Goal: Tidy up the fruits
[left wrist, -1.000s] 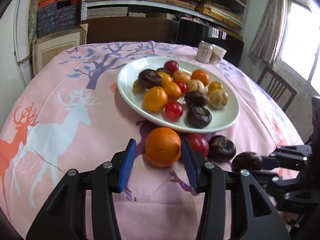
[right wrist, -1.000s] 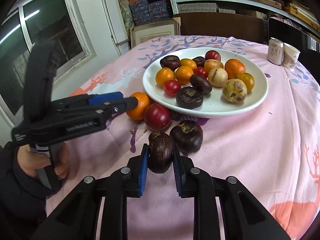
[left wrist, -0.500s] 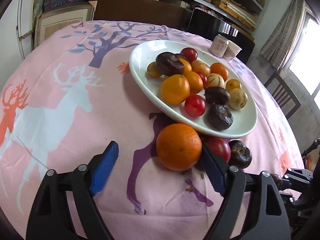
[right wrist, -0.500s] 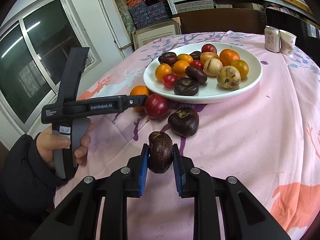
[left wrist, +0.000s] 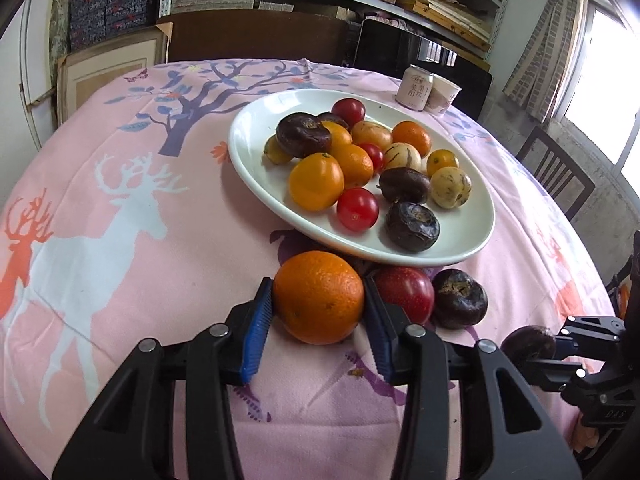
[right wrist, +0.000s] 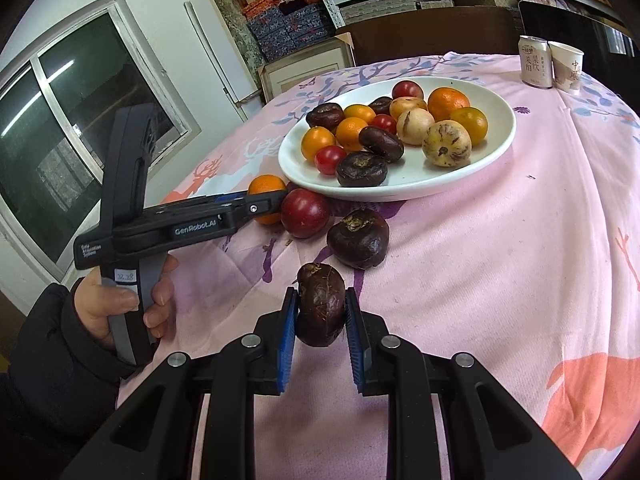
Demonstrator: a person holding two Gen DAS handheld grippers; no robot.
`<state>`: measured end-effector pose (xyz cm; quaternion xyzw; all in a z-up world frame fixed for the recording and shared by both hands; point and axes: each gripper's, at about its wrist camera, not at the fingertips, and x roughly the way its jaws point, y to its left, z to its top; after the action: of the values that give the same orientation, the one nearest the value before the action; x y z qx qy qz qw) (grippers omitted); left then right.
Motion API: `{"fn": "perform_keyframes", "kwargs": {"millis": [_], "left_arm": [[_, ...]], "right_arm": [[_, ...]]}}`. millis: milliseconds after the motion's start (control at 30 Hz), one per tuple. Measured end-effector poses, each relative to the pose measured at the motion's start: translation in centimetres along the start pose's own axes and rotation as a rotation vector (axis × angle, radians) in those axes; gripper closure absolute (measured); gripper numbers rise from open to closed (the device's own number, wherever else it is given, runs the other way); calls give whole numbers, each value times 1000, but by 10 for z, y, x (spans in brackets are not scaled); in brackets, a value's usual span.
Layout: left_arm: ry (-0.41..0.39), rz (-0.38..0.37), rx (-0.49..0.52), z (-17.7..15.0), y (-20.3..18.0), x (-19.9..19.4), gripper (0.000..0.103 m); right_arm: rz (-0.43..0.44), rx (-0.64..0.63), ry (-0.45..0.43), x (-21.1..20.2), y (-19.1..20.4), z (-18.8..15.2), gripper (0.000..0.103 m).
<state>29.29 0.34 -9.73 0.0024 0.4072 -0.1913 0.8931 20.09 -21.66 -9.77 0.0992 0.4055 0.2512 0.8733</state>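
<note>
Pink tablecloth: left gripper apparently clamps the orange (pads touching); right gripper grips a dark fruit.

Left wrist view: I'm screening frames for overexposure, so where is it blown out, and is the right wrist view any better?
Left wrist view: the window at right is blown out white, while the orange between the left gripper pads stays sharp and evenly lit. Right wrist view: no clipping, its window is dark; fisheye bends the table edge.
</note>
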Motion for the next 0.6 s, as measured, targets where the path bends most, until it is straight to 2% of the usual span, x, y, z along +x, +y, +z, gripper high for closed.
{"fn": "perform_keyframes", "kwargs": {"millis": [233, 600], "left_arm": [[-25, 54, 4, -4, 0, -12, 60], [-45, 64, 13, -17, -5, -34, 60]], "right_arm": [[-3, -3, -4, -1, 1, 0, 79], [-19, -8, -20, -10, 0, -7, 79]]}}
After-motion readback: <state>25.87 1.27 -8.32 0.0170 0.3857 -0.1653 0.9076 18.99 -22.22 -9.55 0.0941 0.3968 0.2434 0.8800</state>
